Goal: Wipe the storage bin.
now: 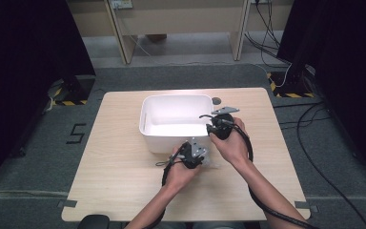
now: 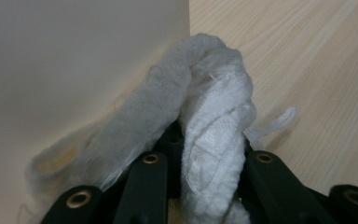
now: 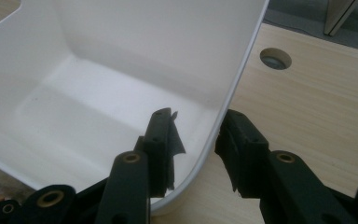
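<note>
A: From above, where are you?
B: My left gripper [image 1: 194, 153] sits by the tub [image 1: 147, 114]; my right gripper [image 1: 218, 128] is at its rim.
A: Left view?
B: Jaws clamped on the cloth [image 2: 214, 121], against the tub wall [image 2: 74, 60].
A: Right view?
B: Jaws straddle the tub's rim [image 3: 242, 70]; whether they pinch it, I cannot tell.

A black "5" [image 1: 76, 133] – marked on the grey floor, left of the table [image 1: 114, 181]
</note>
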A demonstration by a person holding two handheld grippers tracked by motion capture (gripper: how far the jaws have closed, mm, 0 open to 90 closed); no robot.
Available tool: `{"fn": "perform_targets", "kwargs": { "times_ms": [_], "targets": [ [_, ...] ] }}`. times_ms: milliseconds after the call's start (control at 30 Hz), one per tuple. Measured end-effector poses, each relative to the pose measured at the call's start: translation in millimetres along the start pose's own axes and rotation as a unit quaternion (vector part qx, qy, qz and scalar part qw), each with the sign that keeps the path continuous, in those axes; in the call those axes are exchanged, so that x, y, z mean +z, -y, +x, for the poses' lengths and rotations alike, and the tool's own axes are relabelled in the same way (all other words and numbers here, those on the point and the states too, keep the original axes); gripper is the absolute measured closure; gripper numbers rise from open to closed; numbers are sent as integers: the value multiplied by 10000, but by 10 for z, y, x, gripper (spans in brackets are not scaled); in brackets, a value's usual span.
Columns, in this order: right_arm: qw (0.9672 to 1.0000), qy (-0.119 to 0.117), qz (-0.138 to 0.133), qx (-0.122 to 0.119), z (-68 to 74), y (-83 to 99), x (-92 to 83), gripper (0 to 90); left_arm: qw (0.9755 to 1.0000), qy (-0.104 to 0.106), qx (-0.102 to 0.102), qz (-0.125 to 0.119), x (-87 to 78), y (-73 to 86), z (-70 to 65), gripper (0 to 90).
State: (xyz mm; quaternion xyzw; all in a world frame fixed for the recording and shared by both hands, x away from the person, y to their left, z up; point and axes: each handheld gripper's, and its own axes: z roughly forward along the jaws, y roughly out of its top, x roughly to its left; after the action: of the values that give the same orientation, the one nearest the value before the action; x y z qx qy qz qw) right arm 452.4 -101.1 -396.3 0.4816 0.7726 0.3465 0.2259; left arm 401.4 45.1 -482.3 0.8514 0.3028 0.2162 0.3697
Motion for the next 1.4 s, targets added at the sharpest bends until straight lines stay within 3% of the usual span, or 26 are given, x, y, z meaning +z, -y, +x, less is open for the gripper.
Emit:
{"fn": "perform_targets", "kwargs": {
  "times_ms": [500, 867, 1400],
  "targets": [
    [9999, -90, -108, 75, -14, -15, 15, 625, 10000, -48, 40, 53, -5, 4, -1, 753],
    [9988, -298, -151, 354, -93, -88, 0, 624, 10000, -36, -53, -18, -56, -31, 14, 753],
    [9987, -279, -77, 431, -35, -115, -111, 733, 9996, -230, -135, -121, -204, -77, 107, 753]
  ]
}}
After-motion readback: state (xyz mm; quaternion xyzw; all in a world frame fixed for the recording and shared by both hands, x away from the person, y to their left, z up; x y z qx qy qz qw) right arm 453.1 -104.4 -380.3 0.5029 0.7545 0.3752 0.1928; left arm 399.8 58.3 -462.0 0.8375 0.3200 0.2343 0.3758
